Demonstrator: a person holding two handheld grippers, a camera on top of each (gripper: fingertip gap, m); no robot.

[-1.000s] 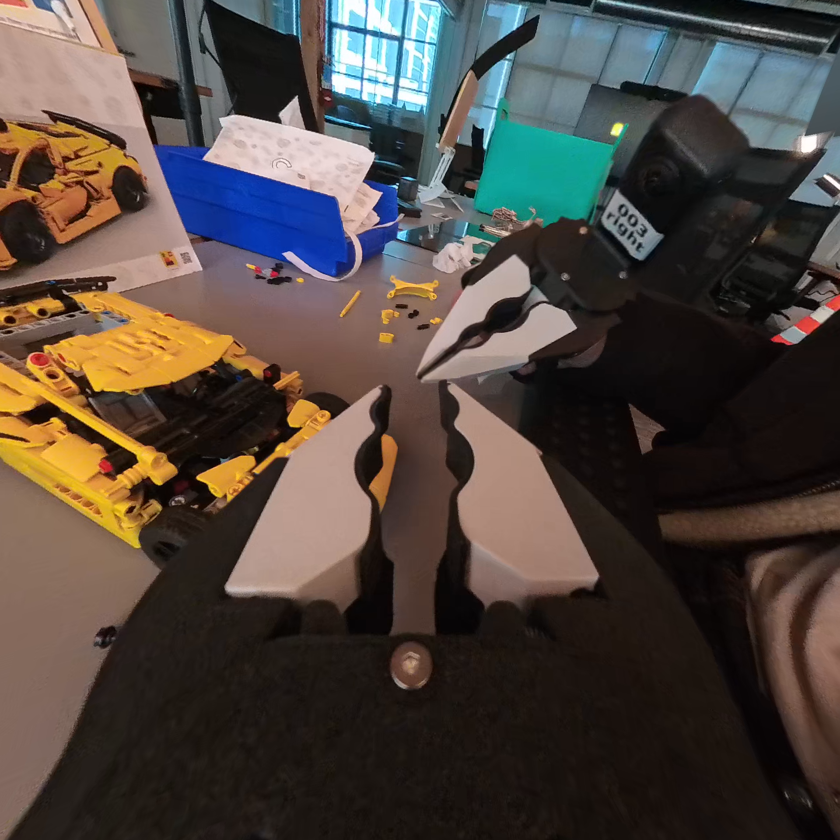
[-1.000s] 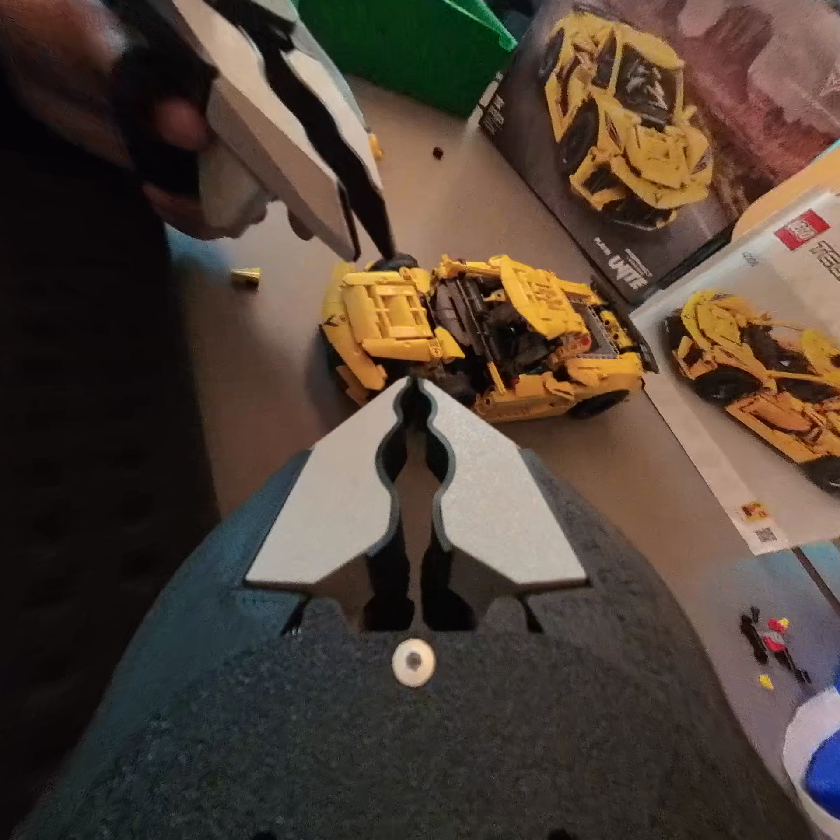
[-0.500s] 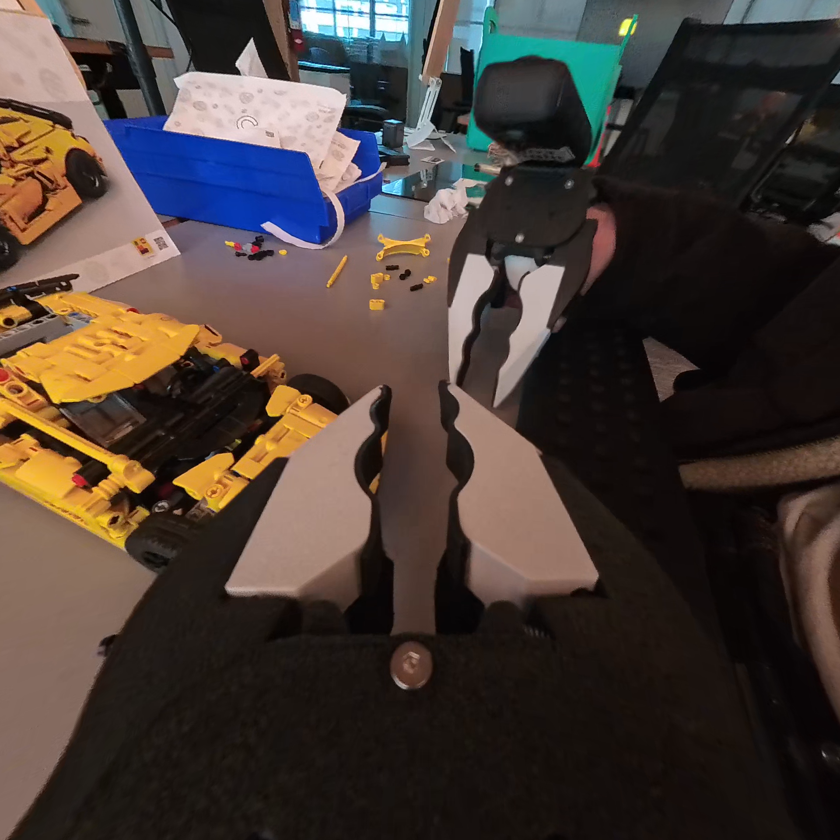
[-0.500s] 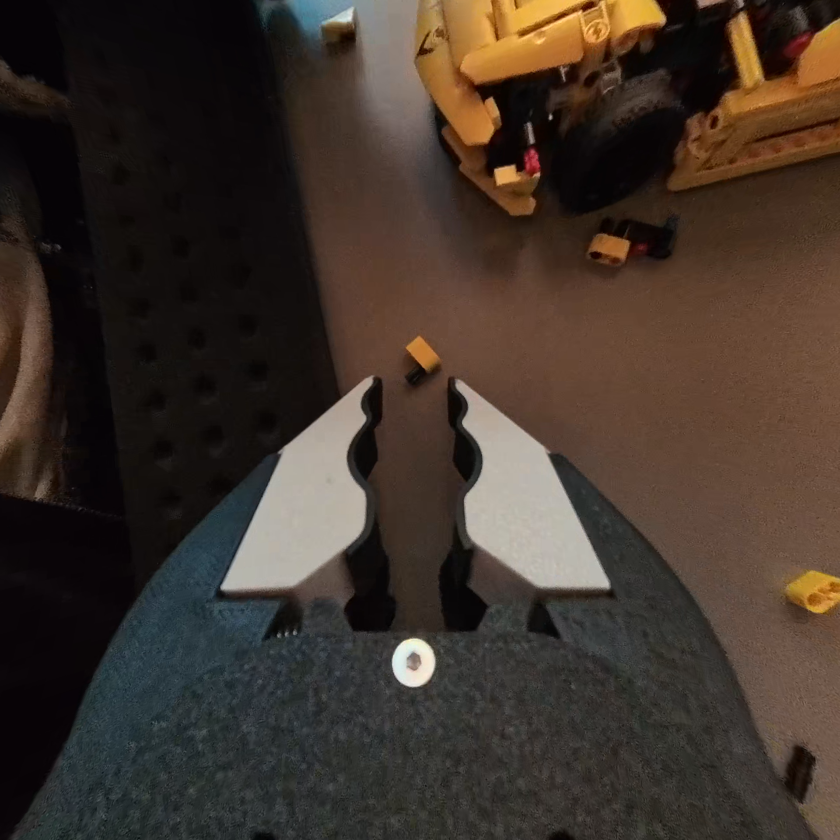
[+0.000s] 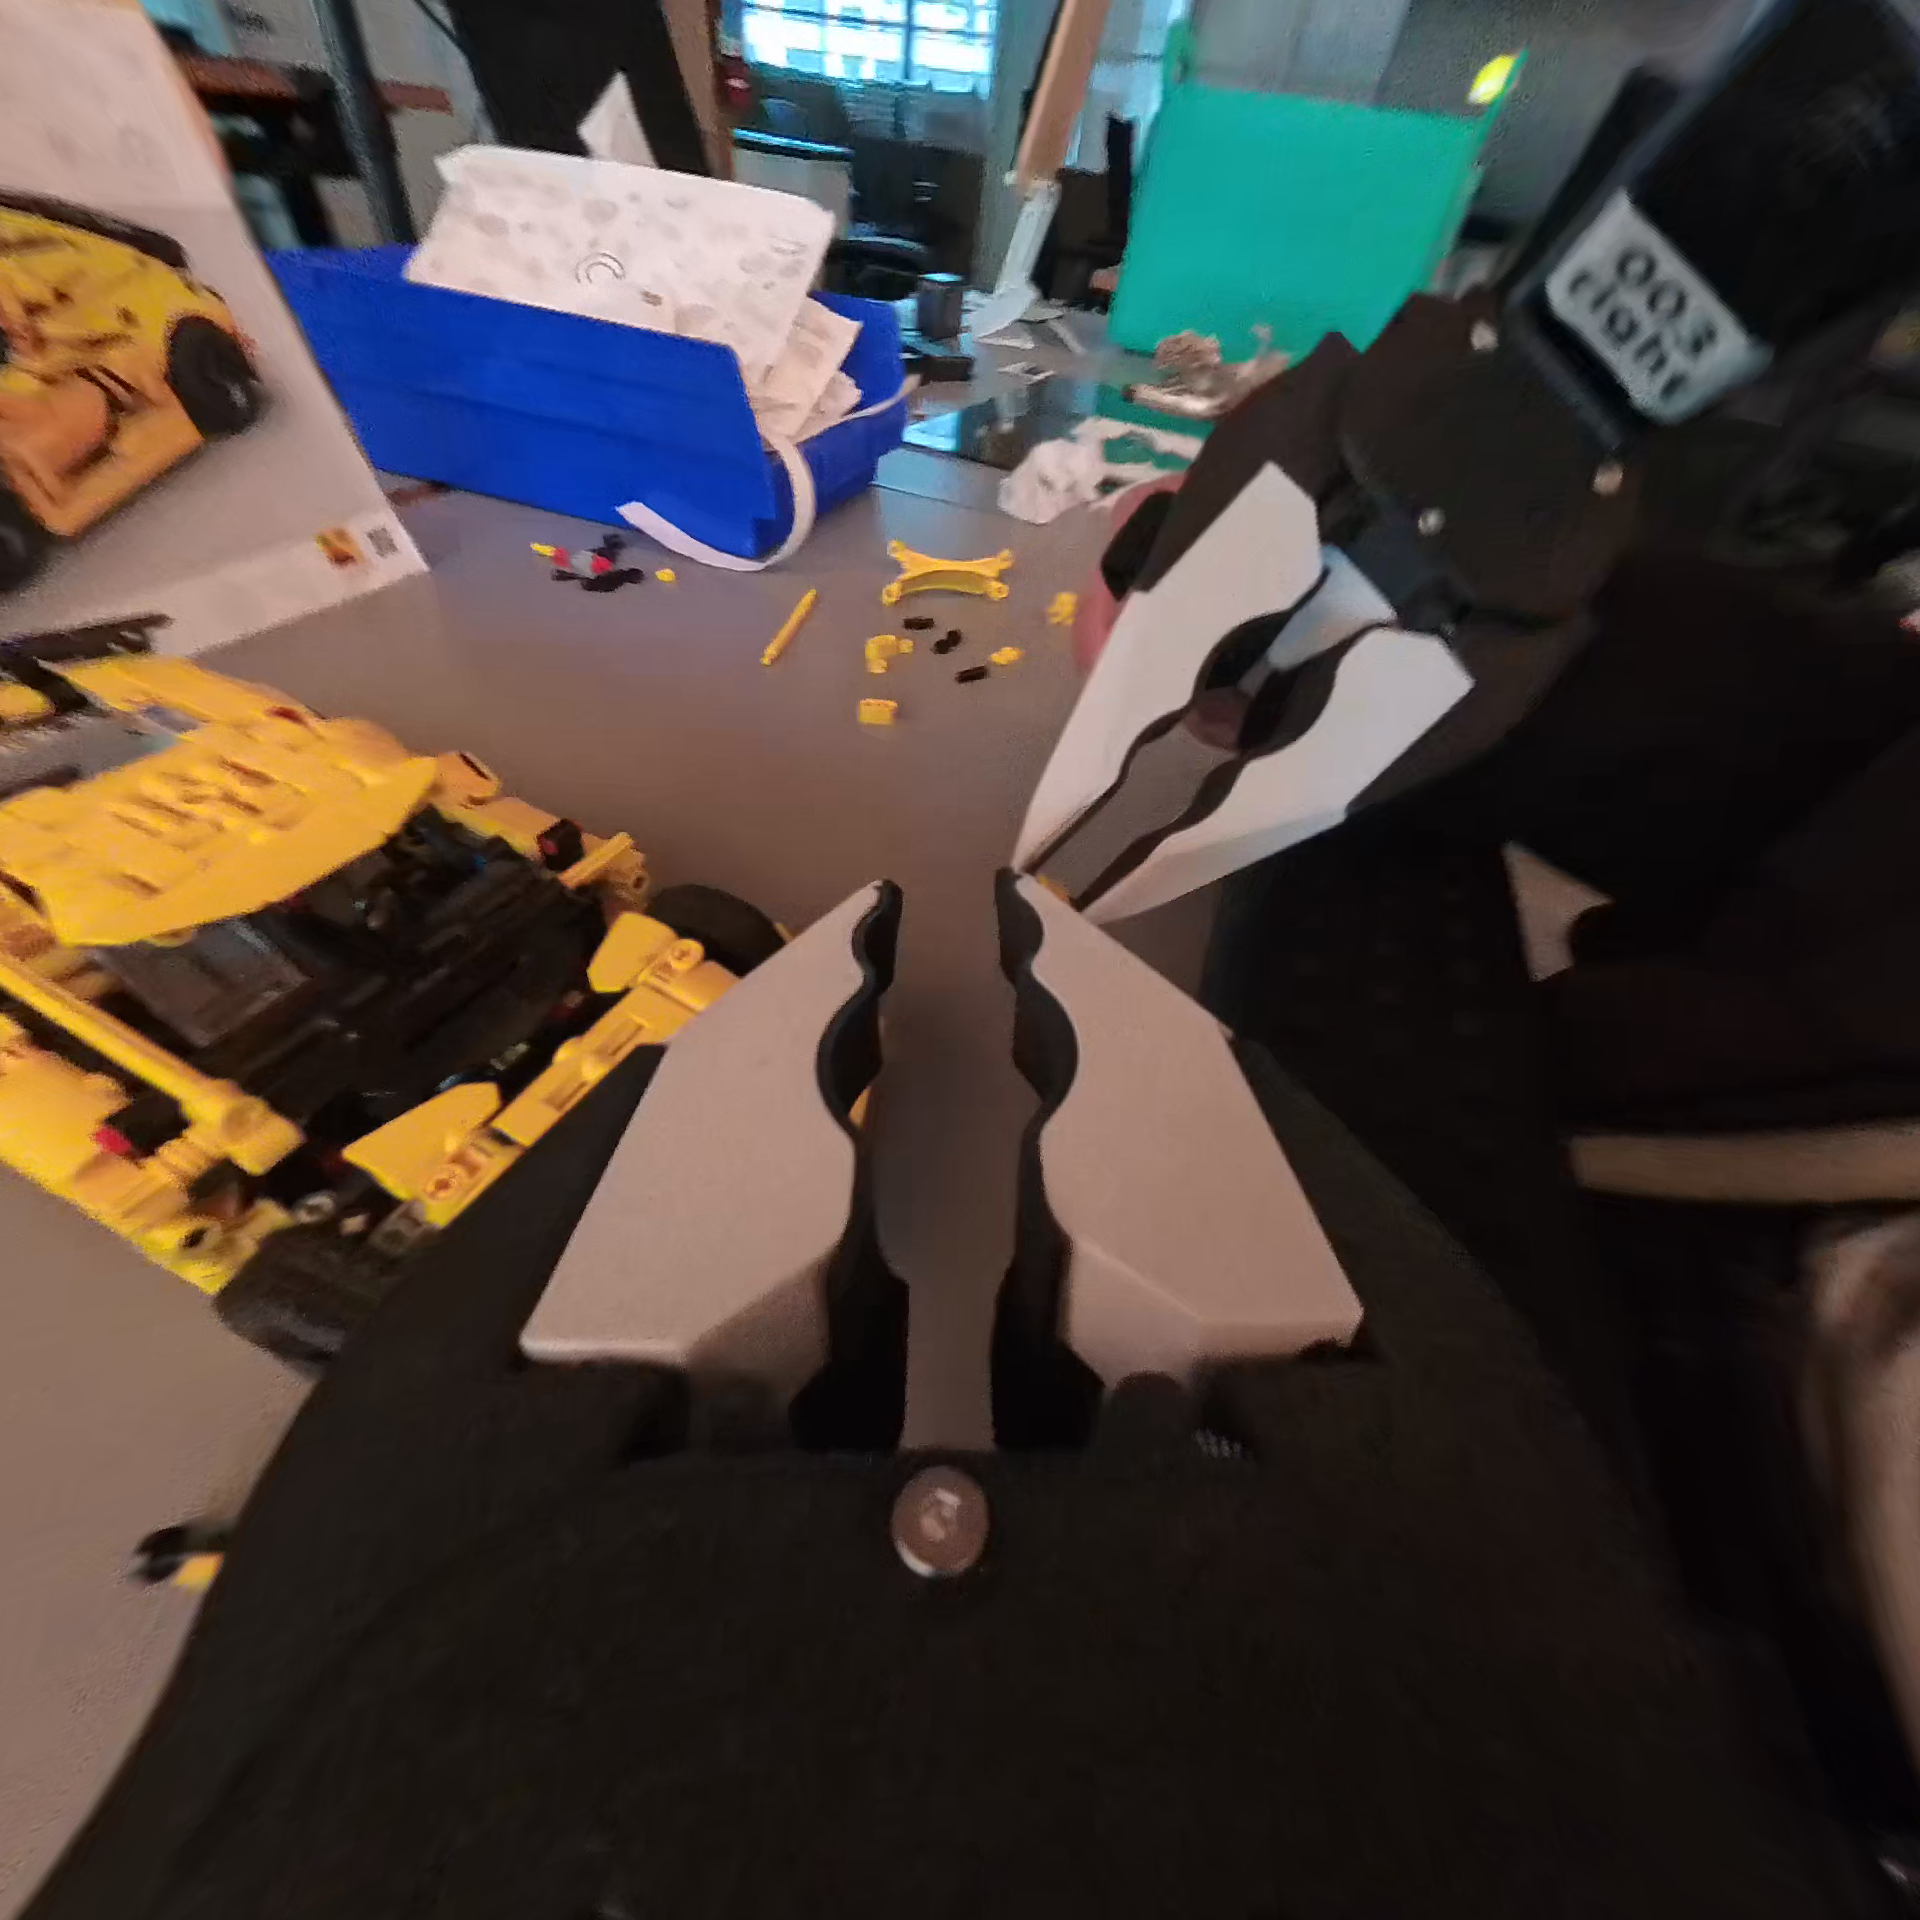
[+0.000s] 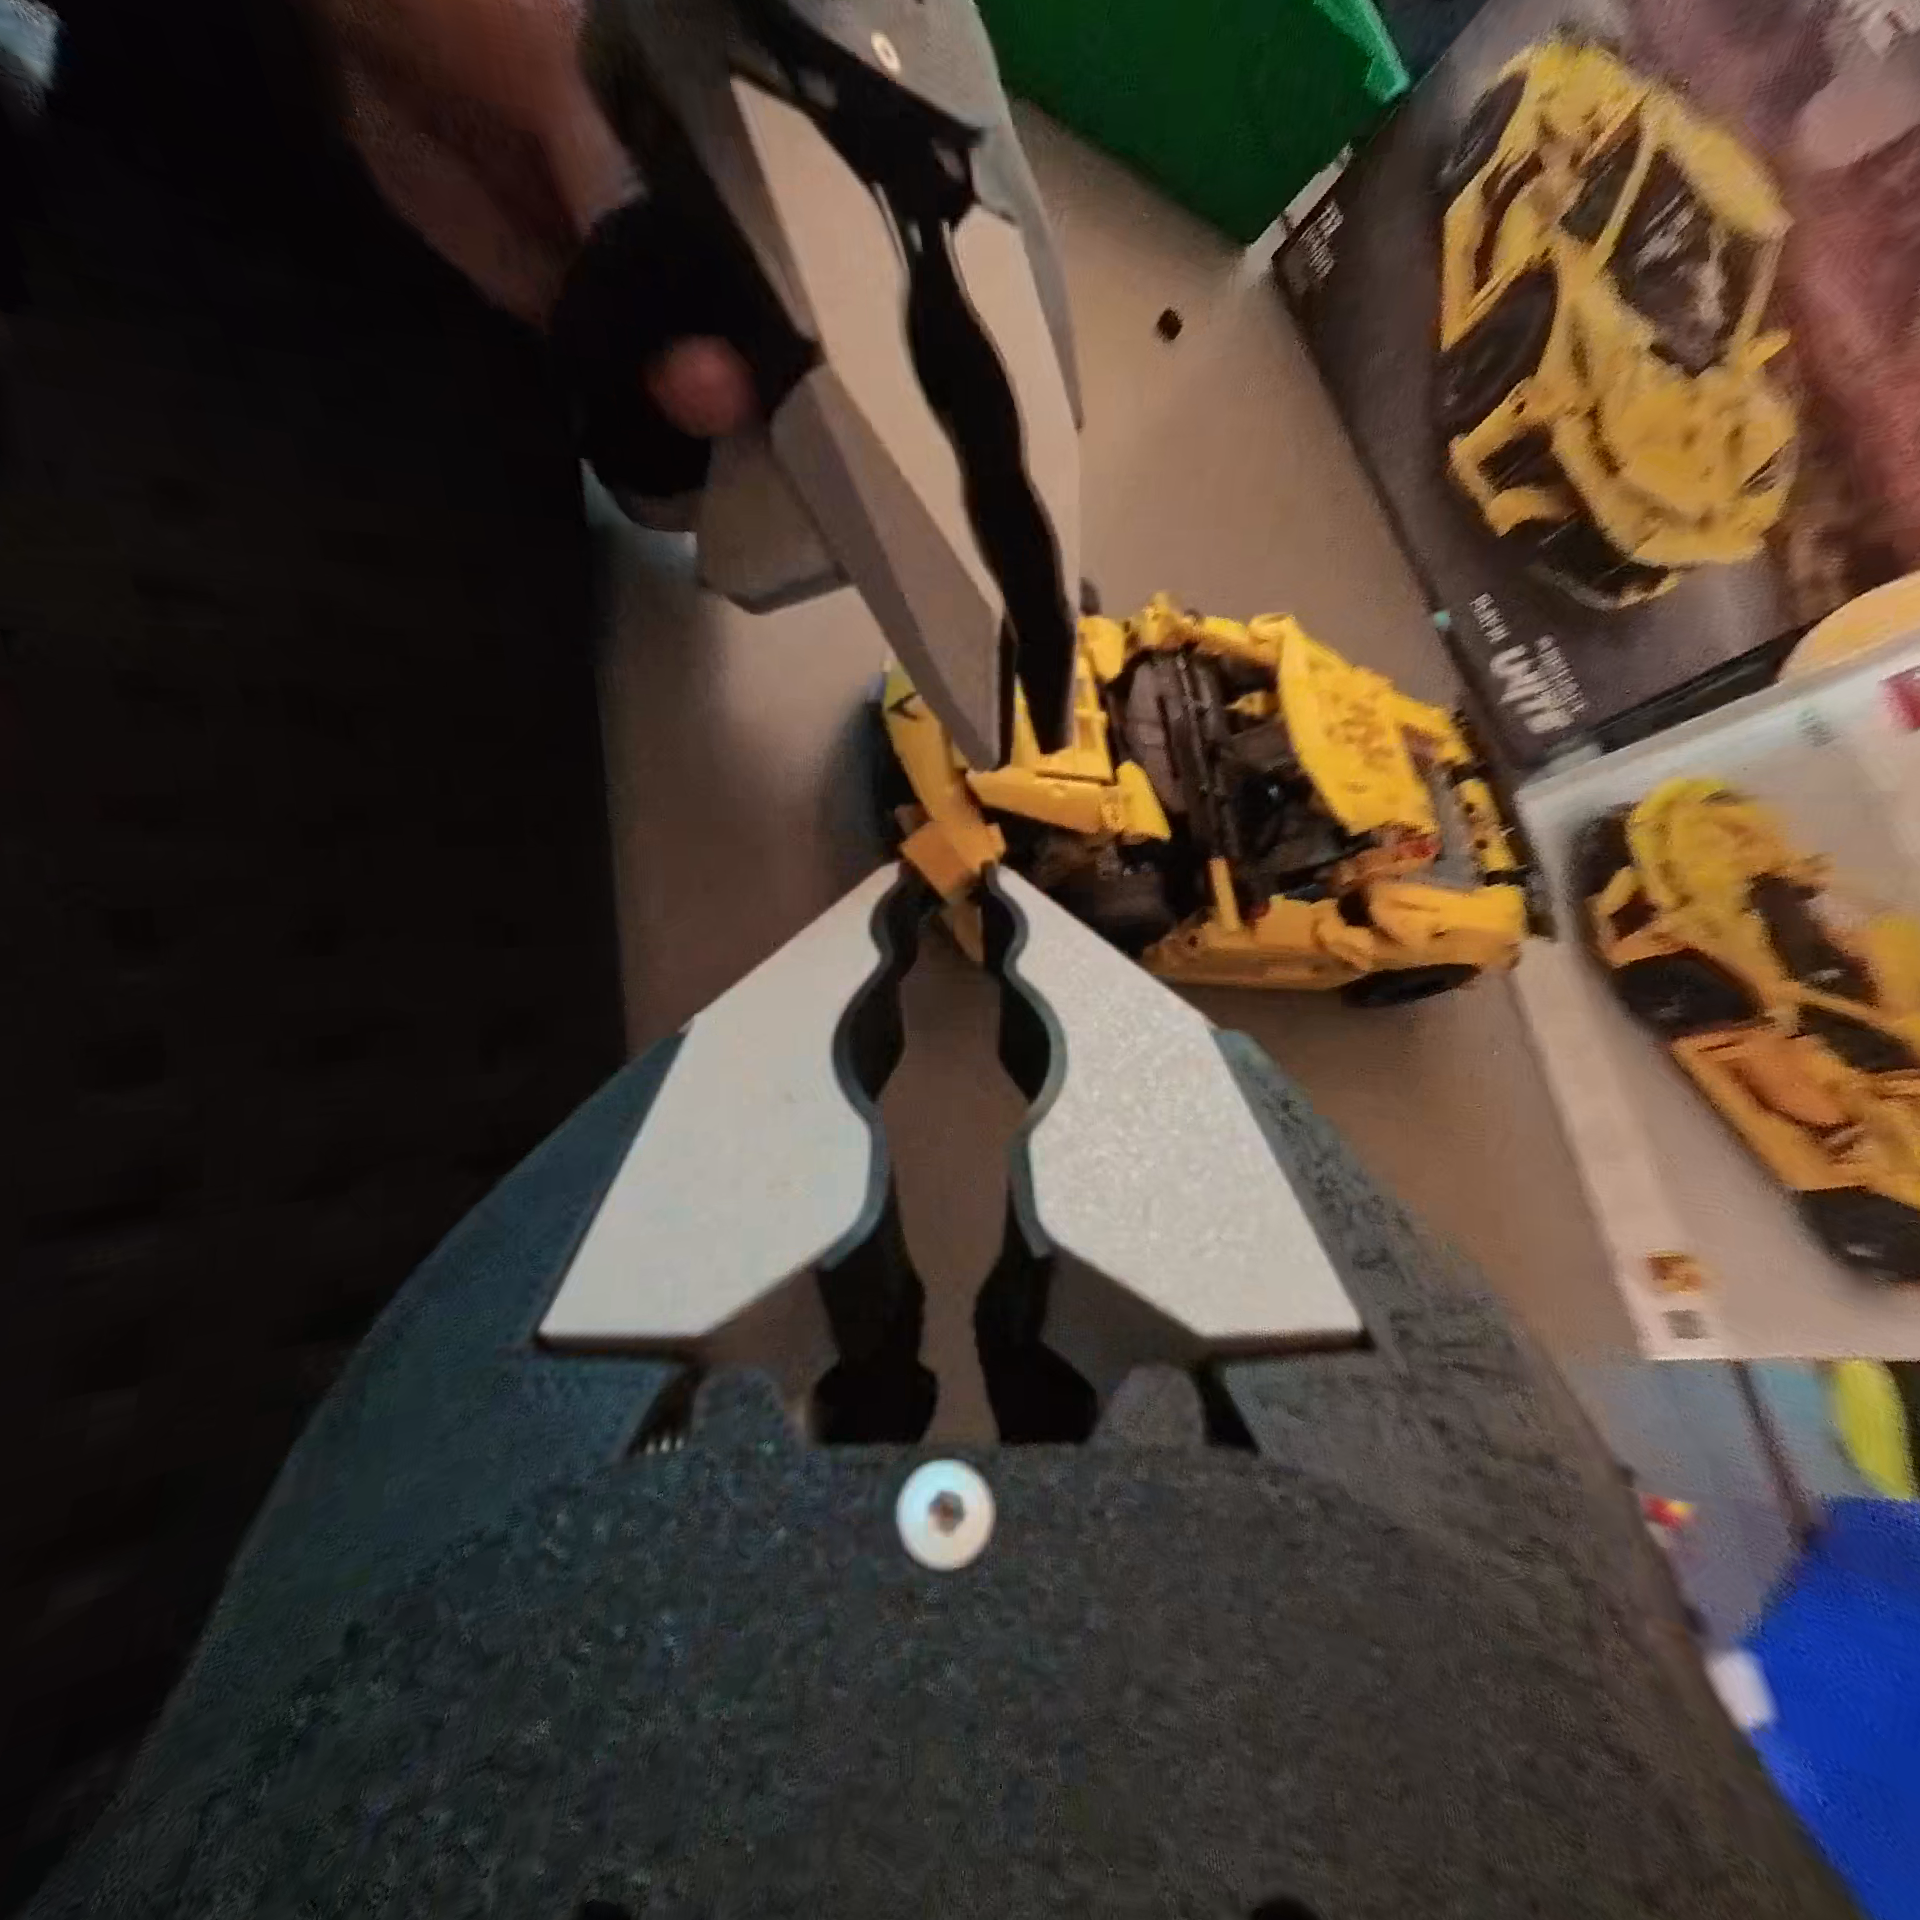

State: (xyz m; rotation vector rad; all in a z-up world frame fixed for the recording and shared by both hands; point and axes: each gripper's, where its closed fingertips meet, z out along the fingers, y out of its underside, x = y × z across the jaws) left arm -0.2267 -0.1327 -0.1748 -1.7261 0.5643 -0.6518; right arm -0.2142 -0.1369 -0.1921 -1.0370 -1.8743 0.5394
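Observation:
A yellow and black brick-built car (image 5: 260,935) stands on the grey table (image 5: 675,748); it also shows in the right wrist view (image 6: 1247,831). My right gripper (image 6: 948,883) is shut on a small yellow brick piece (image 6: 940,847) and holds it above the table in front of the car's near end. My left gripper (image 5: 948,894) is open and empty, beside the car's front wheel. In the left wrist view the right gripper (image 5: 1039,873) points its tips close to my left fingertips. In the right wrist view the left gripper (image 6: 1023,743) hangs over the car.
A blue bin (image 5: 582,405) with papers stands at the back, with loose yellow and black pieces (image 5: 935,644) in front of it. The car's box (image 6: 1610,312), an instruction booklet (image 6: 1766,1039) and a green box (image 6: 1195,94) lie beyond the car. A black chair (image 5: 1351,1039) stands at the table's edge.
My right gripper was open over a small yellow piece on the table; it has shut on it, lifted it and swung toward the car and my left gripper. The left gripper barely moved.

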